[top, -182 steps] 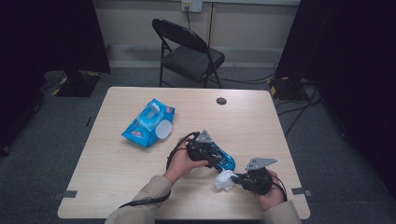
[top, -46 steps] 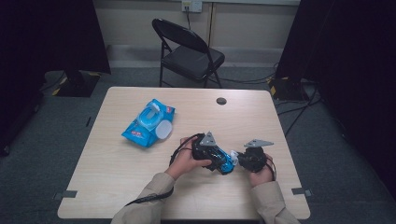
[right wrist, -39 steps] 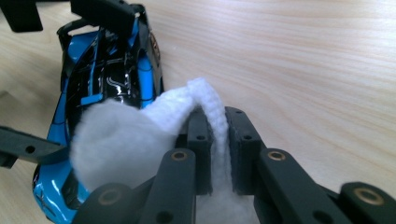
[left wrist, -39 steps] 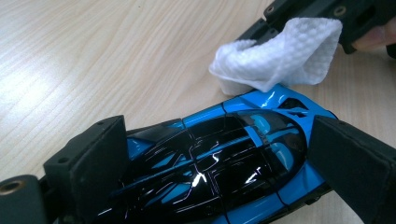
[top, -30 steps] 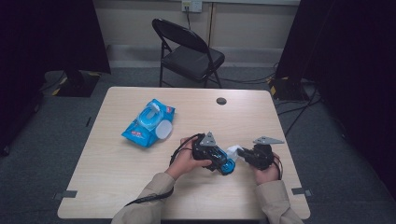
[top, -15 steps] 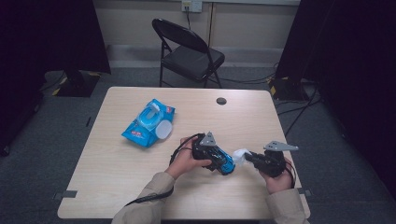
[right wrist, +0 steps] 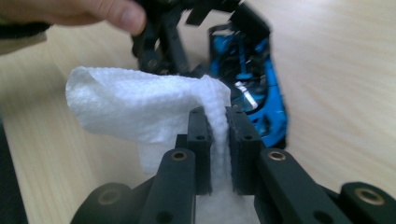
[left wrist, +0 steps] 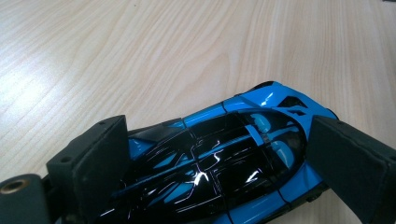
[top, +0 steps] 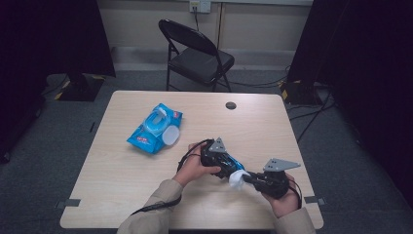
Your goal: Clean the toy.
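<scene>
Nearest me, the right gripper point(top: 249, 179) has its jaws pinched tight on a white wipe point(right wrist: 140, 109). Just beyond, the left gripper point(left wrist: 219, 154) clasps a blue-and-black toy car point(left wrist: 224, 158) against the desk point(top: 122, 170). Farther off lies a blue wipes pack point(top: 155, 127).

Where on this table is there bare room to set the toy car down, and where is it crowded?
The table is bare along its near-left corner, below the wipes pack, and across the far right around the small black disc. It is crowded near the front right, where the left gripper holds the toy car and the right gripper pinches a white wipe.
</scene>
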The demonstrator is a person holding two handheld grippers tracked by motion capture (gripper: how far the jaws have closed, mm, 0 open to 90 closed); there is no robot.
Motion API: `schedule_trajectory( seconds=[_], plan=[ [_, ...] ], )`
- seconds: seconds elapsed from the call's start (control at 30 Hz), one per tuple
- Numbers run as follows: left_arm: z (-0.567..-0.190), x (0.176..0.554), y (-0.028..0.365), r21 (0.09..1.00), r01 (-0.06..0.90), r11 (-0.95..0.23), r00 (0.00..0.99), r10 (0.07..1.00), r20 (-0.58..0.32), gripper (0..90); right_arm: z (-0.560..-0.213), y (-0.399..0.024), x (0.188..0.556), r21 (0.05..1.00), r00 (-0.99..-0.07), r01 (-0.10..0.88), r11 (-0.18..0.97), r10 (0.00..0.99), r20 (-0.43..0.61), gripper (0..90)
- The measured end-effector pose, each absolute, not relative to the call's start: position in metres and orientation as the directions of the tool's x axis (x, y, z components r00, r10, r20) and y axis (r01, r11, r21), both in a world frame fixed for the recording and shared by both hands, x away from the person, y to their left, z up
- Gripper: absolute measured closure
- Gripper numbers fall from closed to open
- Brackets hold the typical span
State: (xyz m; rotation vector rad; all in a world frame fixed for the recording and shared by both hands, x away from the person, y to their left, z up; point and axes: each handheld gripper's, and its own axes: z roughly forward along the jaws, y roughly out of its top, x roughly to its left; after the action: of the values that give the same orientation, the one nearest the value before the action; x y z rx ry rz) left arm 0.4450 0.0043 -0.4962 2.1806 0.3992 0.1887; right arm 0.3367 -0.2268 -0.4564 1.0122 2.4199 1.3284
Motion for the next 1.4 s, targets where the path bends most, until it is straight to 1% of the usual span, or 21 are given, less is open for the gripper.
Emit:
schedule_trajectory(
  seconds=[0.03, 0.2, 0.43, 0.47, 0.5, 0.7, 0.8, 1.07, 1.4],
  plan=[
    [-0.497, 0.445, 0.004, 0.804, 0.212, -0.555, 0.938, 0.347, -0.008, 6.1, -0.464, -0.221, 0.337, 0.796, -0.763, 0.480, 0.369, 0.624, 0.171, 81.4],
    [-0.496, 0.444, 0.004, 0.803, 0.210, -0.558, 0.940, 0.340, -0.010, 6.3, -0.480, -0.207, 0.339, 0.758, -0.787, 0.490, 0.430, 0.592, 0.173, 81.4],
    [-0.497, 0.444, 0.004, 0.808, 0.204, -0.553, 0.942, 0.334, -0.009, 6.5, -0.498, -0.200, 0.344, 0.717, -0.773, 0.510, 0.476, 0.619, 0.139, 81.2],
    [-0.497, 0.444, 0.004, 0.808, 0.204, -0.553, 0.942, 0.334, -0.009, 6.6, -0.498, -0.200, 0.344, 0.717, -0.773, 0.510, 0.476, 0.619, 0.139, 81.2],
    [-0.497, 0.444, 0.004, 0.809, 0.205, -0.551, 0.942, 0.336, -0.011, 6.6, -0.500, -0.202, 0.346, 0.726, -0.763, 0.522, 0.449, 0.626, 0.161, 81.3],
    [-0.497, 0.444, 0.004, 0.808, 0.205, -0.552, 0.942, 0.334, -0.011, 6.7, -0.497, -0.200, 0.343, 0.708, -0.750, 0.527, 0.471, 0.650, 0.126, 81.3],
    [-0.497, 0.443, 0.004, 0.809, 0.204, -0.552, 0.942, 0.335, -0.009, 6.7, -0.497, -0.204, 0.343, 0.707, -0.737, 0.542, 0.455, 0.662, 0.138, 81.3],
    [-0.498, 0.443, 0.004, 0.814, 0.202, -0.545, 0.942, 0.337, -0.008, 6.7, -0.497, -0.219, 0.343, 0.704, -0.699, 0.566, 0.430, 0.702, 0.133, 81.3],
    [-0.498, 0.443, 0.004, 0.814, 0.205, -0.544, 0.941, 0.339, -0.010, 6.8, -0.497, -0.225, 0.347, 0.704, -0.689, 0.569, 0.425, 0.714, 0.126, 81.2]
  ],
)
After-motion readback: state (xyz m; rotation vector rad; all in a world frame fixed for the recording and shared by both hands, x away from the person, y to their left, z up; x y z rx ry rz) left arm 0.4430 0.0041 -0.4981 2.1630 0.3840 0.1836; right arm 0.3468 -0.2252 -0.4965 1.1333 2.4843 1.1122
